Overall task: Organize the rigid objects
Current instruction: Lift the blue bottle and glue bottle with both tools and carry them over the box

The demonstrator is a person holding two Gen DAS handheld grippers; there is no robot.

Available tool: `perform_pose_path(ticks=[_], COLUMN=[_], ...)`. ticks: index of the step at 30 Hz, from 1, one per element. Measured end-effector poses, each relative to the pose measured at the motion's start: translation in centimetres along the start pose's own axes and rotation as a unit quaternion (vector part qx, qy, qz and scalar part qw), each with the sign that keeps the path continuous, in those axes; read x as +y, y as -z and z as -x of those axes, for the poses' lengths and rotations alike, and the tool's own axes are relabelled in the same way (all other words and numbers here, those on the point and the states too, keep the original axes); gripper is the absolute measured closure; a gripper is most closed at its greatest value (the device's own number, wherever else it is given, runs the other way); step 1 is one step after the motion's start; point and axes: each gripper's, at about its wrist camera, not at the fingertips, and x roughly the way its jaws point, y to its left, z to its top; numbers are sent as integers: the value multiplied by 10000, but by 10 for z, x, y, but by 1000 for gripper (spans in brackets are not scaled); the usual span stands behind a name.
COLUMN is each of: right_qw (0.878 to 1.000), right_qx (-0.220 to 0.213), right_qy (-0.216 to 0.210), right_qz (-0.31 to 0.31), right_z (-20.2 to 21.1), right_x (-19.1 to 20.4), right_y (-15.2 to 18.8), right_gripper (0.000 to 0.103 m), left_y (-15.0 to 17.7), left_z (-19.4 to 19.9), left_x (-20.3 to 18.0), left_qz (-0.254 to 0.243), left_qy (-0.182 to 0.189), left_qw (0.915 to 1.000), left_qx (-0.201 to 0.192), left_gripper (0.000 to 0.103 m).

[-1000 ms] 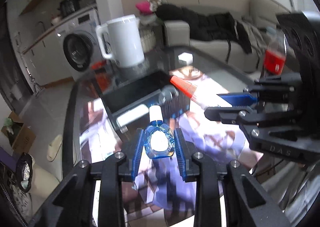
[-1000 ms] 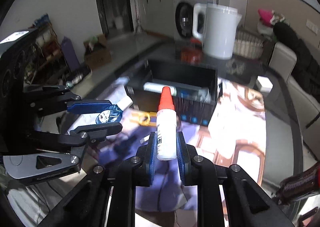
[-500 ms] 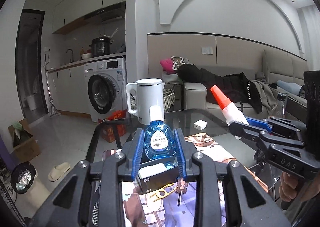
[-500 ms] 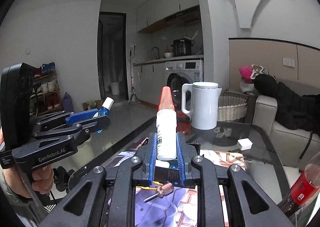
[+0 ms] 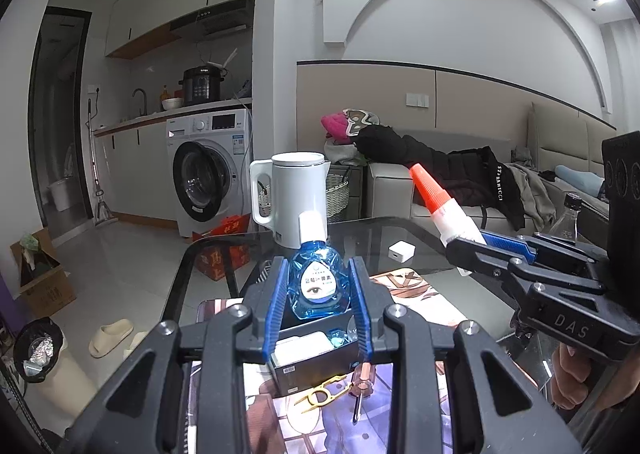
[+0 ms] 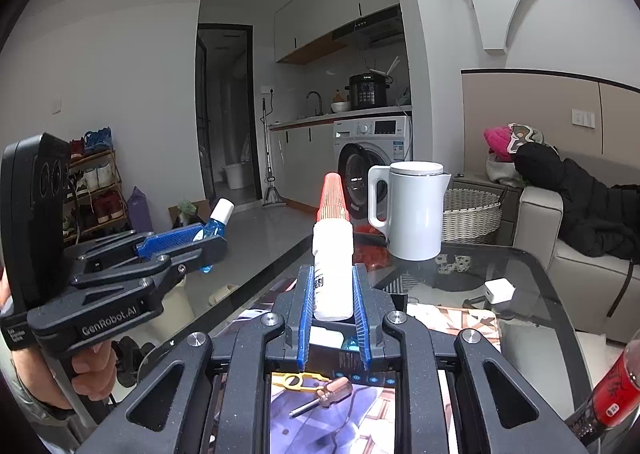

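My left gripper (image 5: 319,300) is shut on a small blue eye-drop bottle (image 5: 318,286) with a white cap, held upright above a black open box (image 5: 316,358) on the glass table (image 5: 360,238). My right gripper (image 6: 333,304) is shut on a white glue bottle (image 6: 333,278) with an orange-red nozzle, also upright over the box (image 6: 352,360). In the left wrist view the right gripper (image 5: 476,250) shows at the right with the glue bottle (image 5: 444,209). In the right wrist view the left gripper (image 6: 200,244) with the blue bottle (image 6: 218,219) is at the left.
A yellow clip (image 5: 320,398) and a small screwdriver (image 5: 360,386) lie on the patterned mat in front of the box. A white kettle (image 5: 298,197) and a white charger cube (image 5: 401,252) stand farther back. A red-labelled bottle (image 6: 612,394) stands at the right edge.
Both grippers have risen and tilted up from looking down at the table to nearly level, each still holding its bottle. The box now sits lower in both views.
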Motion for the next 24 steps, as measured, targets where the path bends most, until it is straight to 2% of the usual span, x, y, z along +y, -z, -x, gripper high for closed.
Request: perform_pose_path(ticks=[15, 24], right_qw=[9995, 9994], right_qx=[148, 262], right_qy=[83, 68], right_qz=[-251, -218], right_z=[-47, -79], right_x=[-29, -40], right_y=[-8, -6], right_gripper=[85, 85], left_y=[4, 6], left_z=[-38, -75], left_x=[6, 16], left_qz=[144, 375], left_qy=[-4, -21], left_qw=[9998, 9990], left_qx=[128, 253], left_gripper=[74, 74])
